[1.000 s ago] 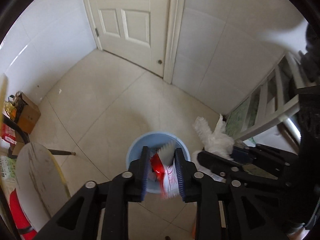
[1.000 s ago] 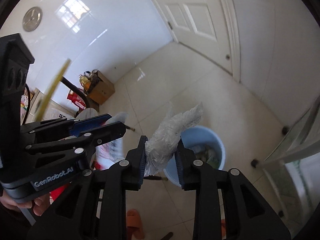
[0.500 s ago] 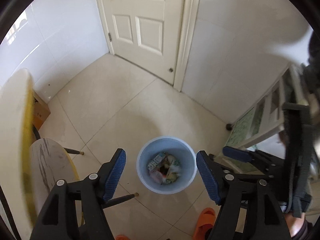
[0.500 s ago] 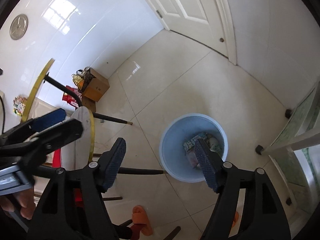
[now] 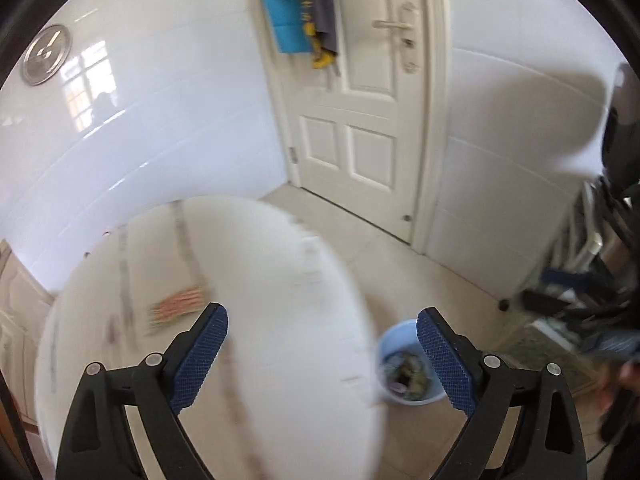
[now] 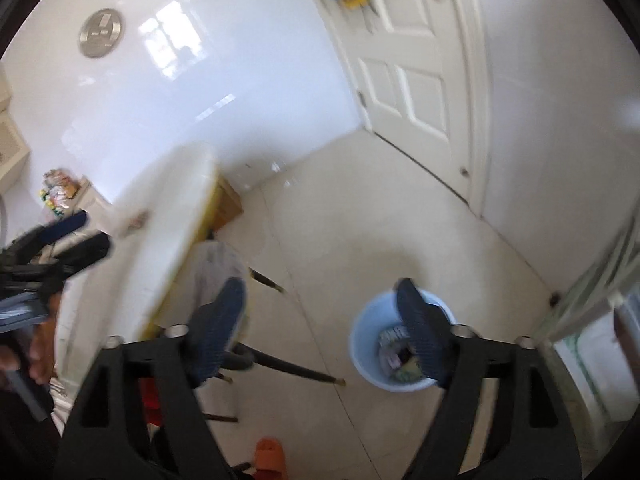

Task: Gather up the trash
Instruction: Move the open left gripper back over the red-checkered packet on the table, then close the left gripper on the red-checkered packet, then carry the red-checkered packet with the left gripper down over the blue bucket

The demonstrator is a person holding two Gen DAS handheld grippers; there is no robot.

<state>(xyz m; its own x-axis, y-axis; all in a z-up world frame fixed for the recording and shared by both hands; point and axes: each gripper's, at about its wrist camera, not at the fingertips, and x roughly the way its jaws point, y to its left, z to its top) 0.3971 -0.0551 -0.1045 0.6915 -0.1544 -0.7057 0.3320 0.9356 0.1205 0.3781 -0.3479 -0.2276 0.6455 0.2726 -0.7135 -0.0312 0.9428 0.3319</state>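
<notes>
A light blue trash bin stands on the floor with several pieces of trash inside; it also shows in the right wrist view. My left gripper is open and empty above a round white table. A blurred orange-striped wrapper lies on the table, ahead and left of the left fingers. My right gripper is open and empty, high above the floor, with its right finger in front of the bin. The left gripper shows at the left edge of the right wrist view.
A white door with hanging cloths is at the back. A stool and a cardboard box sit under the table edge. An orange slipper lies on the floor. A white rack stands at the right.
Both grippers let go of their trash into the bin, opened, then rose and swung left. The left gripper now looks over the table top instead of the bin.
</notes>
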